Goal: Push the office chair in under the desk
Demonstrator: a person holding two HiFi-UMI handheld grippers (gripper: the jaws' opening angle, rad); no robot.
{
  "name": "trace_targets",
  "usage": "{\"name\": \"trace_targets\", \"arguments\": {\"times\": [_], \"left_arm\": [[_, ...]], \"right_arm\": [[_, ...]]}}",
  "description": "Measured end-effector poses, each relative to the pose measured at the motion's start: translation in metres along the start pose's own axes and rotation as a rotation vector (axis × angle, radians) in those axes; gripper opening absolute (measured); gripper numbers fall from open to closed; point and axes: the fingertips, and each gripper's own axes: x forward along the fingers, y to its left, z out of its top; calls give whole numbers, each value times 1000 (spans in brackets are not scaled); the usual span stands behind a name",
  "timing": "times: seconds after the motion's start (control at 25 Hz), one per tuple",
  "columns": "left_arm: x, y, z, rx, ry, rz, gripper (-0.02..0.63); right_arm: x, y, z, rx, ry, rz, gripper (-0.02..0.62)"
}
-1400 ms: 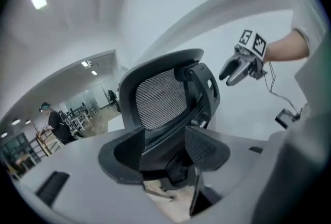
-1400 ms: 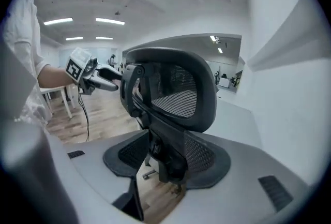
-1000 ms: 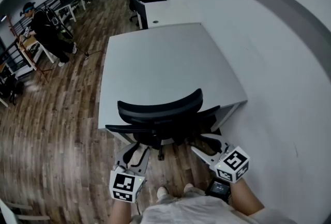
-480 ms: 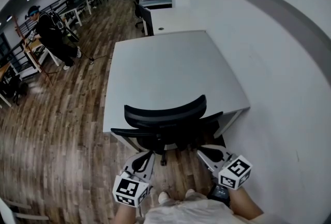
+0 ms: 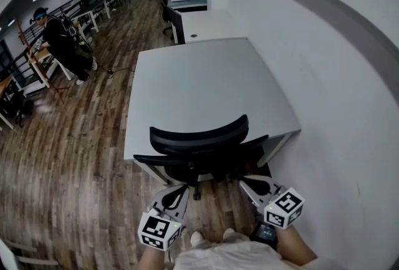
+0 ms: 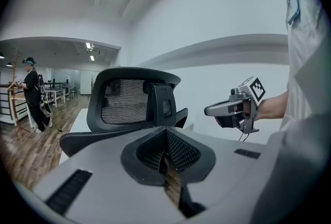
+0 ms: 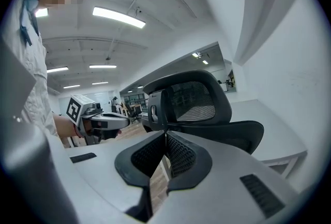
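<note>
A black mesh-back office chair (image 5: 198, 145) stands at the near edge of the white desk (image 5: 212, 85), its seat partly under the top and its back toward me. My left gripper (image 5: 177, 190) hovers just behind the chair's left side, shut with nothing in it. On the other side my right gripper (image 5: 247, 182) has just closed, also on nothing. Neither touches the chair. The left gripper view has the left gripper (image 6: 166, 133) pointing at the backrest (image 6: 129, 101), with the right gripper (image 6: 227, 109) beside it. From the right gripper (image 7: 165, 135), the backrest (image 7: 199, 100) is ahead.
A white wall (image 5: 340, 106) runs close along the desk's right side. A second desk (image 5: 209, 22) with a dark chair stands beyond. A person (image 5: 59, 38) stands far left among racks. Wood floor (image 5: 62, 156) spreads to the left.
Both grippers' jaws went from open to shut, with nothing between them. The hands stay behind the chair, and the chair has not moved against the desk.
</note>
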Motion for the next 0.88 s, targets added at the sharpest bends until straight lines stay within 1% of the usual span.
{"name": "trace_targets", "arguments": {"times": [0.28, 0.64, 0.88], "left_arm": [[1, 2, -2, -8, 7, -5, 2], [3, 3, 1, -15, 6, -5, 2], [5, 3, 3, -26, 3, -1, 2]], "right_arm": [[-5, -9, -5, -10, 29, -21, 32], [-2, -8, -5, -13, 35, -5, 32], [-5, -13, -3, 0, 22, -16, 32]]}}
